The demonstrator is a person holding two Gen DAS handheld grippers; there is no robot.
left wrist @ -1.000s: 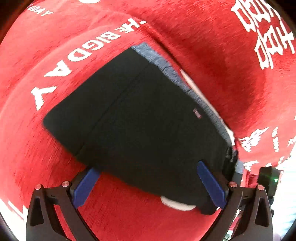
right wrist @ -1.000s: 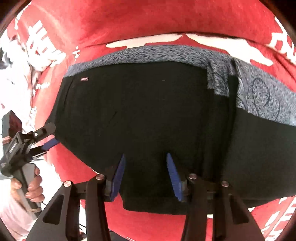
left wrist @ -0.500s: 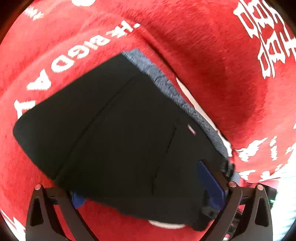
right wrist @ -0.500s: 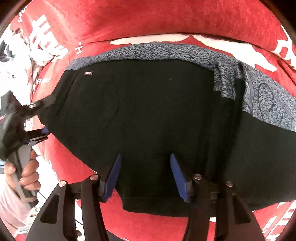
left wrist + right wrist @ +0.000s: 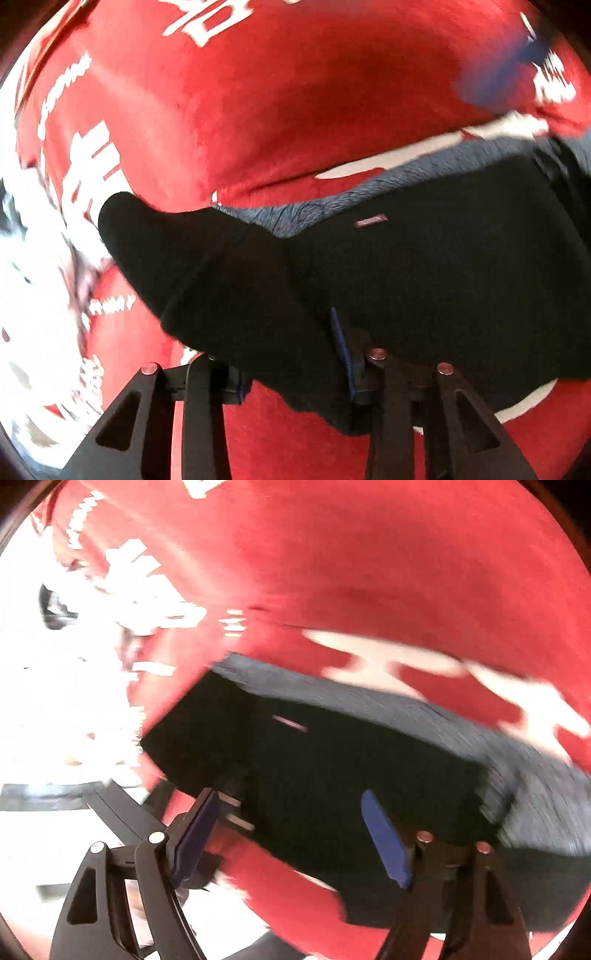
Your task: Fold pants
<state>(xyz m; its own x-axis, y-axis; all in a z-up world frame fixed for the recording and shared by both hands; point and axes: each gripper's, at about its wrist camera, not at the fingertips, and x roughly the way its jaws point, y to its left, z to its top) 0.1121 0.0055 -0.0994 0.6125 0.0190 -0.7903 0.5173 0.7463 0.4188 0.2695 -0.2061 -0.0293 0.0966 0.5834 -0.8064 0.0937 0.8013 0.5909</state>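
Black pants (image 5: 424, 280) with blue-grey speckled waistband (image 5: 388, 181) and small pink label (image 5: 370, 220), red cloth (image 5: 295, 92) printed with white lettering, gripper pads (image 5: 384, 838) were blue on black frames.

It looks like a home or some other soft-furnished indoor place, though little shows which room. A plush red blanket (image 5: 303, 96) printed with large white letters and characters covers the whole surface. Black pants (image 5: 424, 266) with a grey waistband lie spread on it. To the left, past the blanket's edge, all is glaring white and blurred.
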